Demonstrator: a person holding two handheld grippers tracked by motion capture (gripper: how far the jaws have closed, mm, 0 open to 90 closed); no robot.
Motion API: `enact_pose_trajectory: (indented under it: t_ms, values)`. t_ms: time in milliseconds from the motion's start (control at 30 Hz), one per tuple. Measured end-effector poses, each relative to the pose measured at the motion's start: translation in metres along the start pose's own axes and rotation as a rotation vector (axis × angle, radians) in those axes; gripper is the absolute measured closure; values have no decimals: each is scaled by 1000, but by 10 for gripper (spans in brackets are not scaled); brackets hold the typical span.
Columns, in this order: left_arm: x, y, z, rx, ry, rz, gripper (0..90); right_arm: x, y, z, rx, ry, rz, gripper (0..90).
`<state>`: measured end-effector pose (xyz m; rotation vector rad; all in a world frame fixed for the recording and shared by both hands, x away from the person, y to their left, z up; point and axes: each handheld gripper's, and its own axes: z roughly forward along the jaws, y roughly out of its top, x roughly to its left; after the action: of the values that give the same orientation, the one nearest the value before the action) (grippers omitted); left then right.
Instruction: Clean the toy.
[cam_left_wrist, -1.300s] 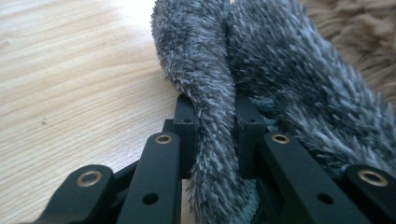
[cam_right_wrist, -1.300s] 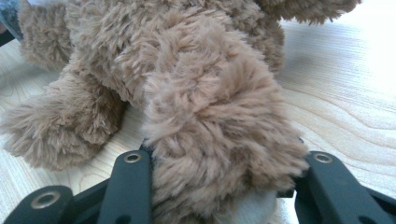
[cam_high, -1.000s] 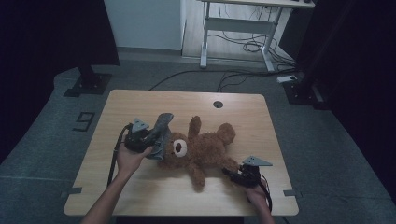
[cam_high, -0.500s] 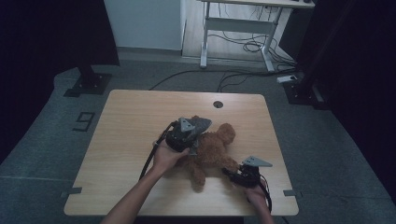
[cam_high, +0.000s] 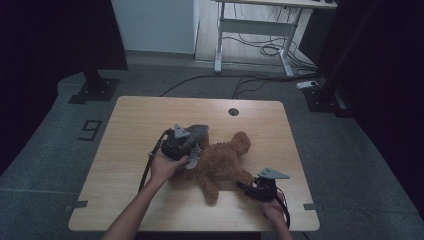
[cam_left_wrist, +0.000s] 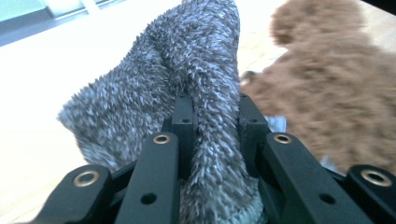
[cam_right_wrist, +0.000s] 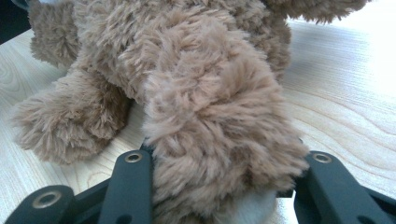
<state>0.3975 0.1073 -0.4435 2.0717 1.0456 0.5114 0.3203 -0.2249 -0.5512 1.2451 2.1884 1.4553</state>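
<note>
A brown teddy bear (cam_high: 222, 162) lies on its back on the wooden table (cam_high: 145, 117). My left gripper (cam_high: 194, 150) hovers at the bear's head end, shut on a grey fuzzy cloth (cam_high: 198, 132) that looks like a sock or cap. In the left gripper view the grey cloth (cam_left_wrist: 187, 88) runs up between the black jaws of the left gripper (cam_left_wrist: 212, 109), with the bear (cam_left_wrist: 327, 79) behind on the right. My right gripper (cam_high: 246, 186) rests on the table, shut on one of the bear's legs (cam_right_wrist: 210, 126). The right gripper (cam_right_wrist: 224, 161) has a jaw on each side of it.
A round cable hole (cam_high: 233, 111) sits near the table's far edge. A white desk frame (cam_high: 250, 30) with cables stands on the floor beyond. Dark curtains hang at both sides. Bare wood lies left of the bear and along the far side.
My left gripper carried the grey cloth to the right, from beside the bear's head to over it, then drew back slightly left. The bear's face is now covered. The right gripper stayed put.
</note>
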Motion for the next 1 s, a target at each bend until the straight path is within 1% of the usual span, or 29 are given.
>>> enact_pose_trajectory:
  t_ms: [33, 67, 133, 167, 267, 333, 367, 433, 500, 600, 667, 733, 800, 867, 900, 933, 1000]
  values:
    - [0, 0, 0, 0, 0, 0, 739, 0, 0, 0, -1, 0, -1, 555]
    - [13, -8, 0, 13, 20, -26, 739, 0, 0, 0, -1, 0, -2, 555]
    - [25, -19, 0, 15, 36, -66, 742, 0, 0, 0, -1, 1, 2, 554]
    - [31, -25, 0, 23, 55, -80, 743, 0, 0, 0, -2, 1, -2, 554]
    - [45, -40, 2, 55, 87, -107, 746, 0, 0, 0, -2, 1, 0, 555]
    - [52, -50, 4, 71, 82, -132, 748, 0, 0, 0, -2, 1, 2, 554]
    - [56, -57, 5, 89, 78, -145, 751, 0, 0, 0, -2, 1, 2, 555]
    - [58, -66, 8, 121, 75, -142, 755, -1, 0, 0, -1, 0, 6, 555]
    - [57, -76, 11, 148, 57, -142, 757, -1, 0, 0, -2, 0, 10, 555]
    - [54, -89, 14, 155, 16, -145, 757, -1, 0, 0, 0, -1, 10, 555]
    - [54, -92, 13, 144, -2, -158, 757, -1, 0, 0, 0, 0, 10, 555]
    - [57, -90, 8, 123, -15, -178, 757, -1, 0, 0, 0, -1, 11, 555]
    - [62, -85, -2, 80, -29, -203, 757, -2, 0, 0, 1, -1, 10, 555]
    - [64, -79, -15, 29, -37, -217, 756, -2, 0, 0, 1, 0, 9, 554]
    - [64, -79, -15, 29, -37, -217, 756, -2, 0, 0, 1, 0, 9, 555]
    - [64, -72, -29, -33, -49, -225, 756, -2, 0, 0, 2, 0, 10, 555]
    - [61, -65, -43, -107, -77, -230, 756, -2, 0, 0, 2, 0, 9, 555]
